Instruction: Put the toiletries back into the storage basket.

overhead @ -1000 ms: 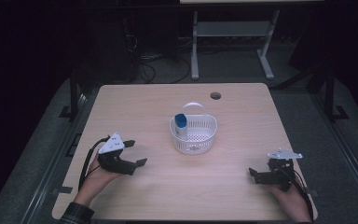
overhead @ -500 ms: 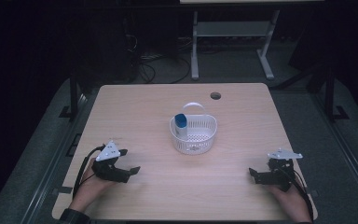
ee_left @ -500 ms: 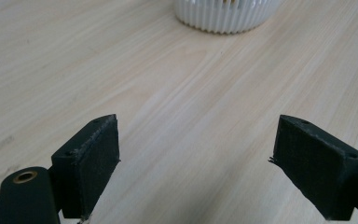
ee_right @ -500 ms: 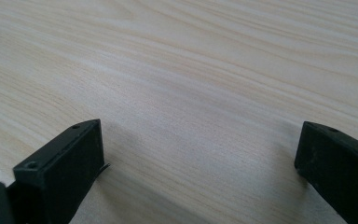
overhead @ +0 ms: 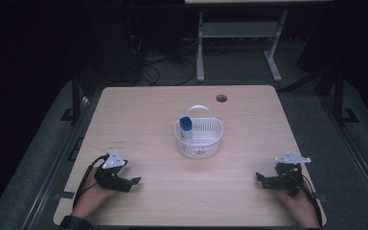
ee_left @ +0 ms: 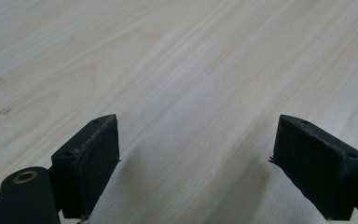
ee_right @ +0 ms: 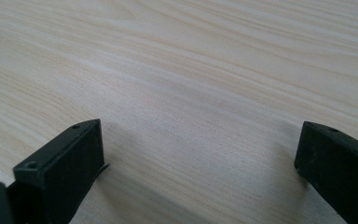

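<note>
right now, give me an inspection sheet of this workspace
surface: light wood table, bare apart from the basket; round cable hole near the far edge
job's things: white perforated basket at mid-table with its handle up; blue-capped bottle stands upright in its left side
clutter: nothing seen
grippers: left gripper low at the near left, fingers apart, empty; right gripper low at the near right, fingers apart, empty; both well short of the basket
cables: a black cable loops from the left gripper past the hand; loose cords on the floor behind
surroundings: dark room, grey floor, a metal stand beyond the table
</note>
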{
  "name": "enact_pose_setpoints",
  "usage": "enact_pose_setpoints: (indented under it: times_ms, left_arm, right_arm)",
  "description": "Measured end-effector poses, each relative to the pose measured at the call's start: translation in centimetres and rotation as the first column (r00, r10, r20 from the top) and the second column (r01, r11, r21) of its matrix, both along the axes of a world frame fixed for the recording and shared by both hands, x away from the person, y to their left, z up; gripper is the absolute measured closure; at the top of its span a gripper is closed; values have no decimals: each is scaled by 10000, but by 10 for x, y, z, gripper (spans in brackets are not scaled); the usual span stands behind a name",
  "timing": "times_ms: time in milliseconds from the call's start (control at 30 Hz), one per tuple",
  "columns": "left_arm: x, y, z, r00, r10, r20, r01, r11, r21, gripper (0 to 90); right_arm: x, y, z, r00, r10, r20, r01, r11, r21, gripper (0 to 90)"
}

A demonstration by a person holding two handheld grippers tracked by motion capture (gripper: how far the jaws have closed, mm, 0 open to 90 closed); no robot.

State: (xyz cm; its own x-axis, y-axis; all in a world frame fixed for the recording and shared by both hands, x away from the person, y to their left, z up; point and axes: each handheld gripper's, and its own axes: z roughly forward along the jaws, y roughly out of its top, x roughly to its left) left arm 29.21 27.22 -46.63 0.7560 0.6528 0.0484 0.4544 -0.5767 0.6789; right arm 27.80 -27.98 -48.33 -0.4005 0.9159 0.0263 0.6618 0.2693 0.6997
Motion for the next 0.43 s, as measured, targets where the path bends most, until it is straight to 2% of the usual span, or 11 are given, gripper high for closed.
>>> enact_pose_setpoints:
  times_ms: [33, 67, 167, 433]
  left_arm:
    - [0, -1, -2, 10000, -26, -32, 26, 10000, 28, 139]
    - [0, -2, -3, 9999, 7, -133, -10, 9998, -201, 133]
    - [0, -2, -5, 9997, -22, -223, 14, 9994, -354, 133]
    - [-1, 1, -8, 9999, -152, -10, 151, 9980, -615, 131]
  right_arm:
    - [0, 0, 0, 10000, -1, 0, 1, 10000, -1, 8]
    - [0, 0, 0, 10000, 0, -1, 0, 10000, -2, 8]
    - [0, 0, 0, 10000, -1, 2, 1, 10000, 0, 8]
    - [0, 0, 0, 10000, -1, 0, 1, 10000, -3, 7]
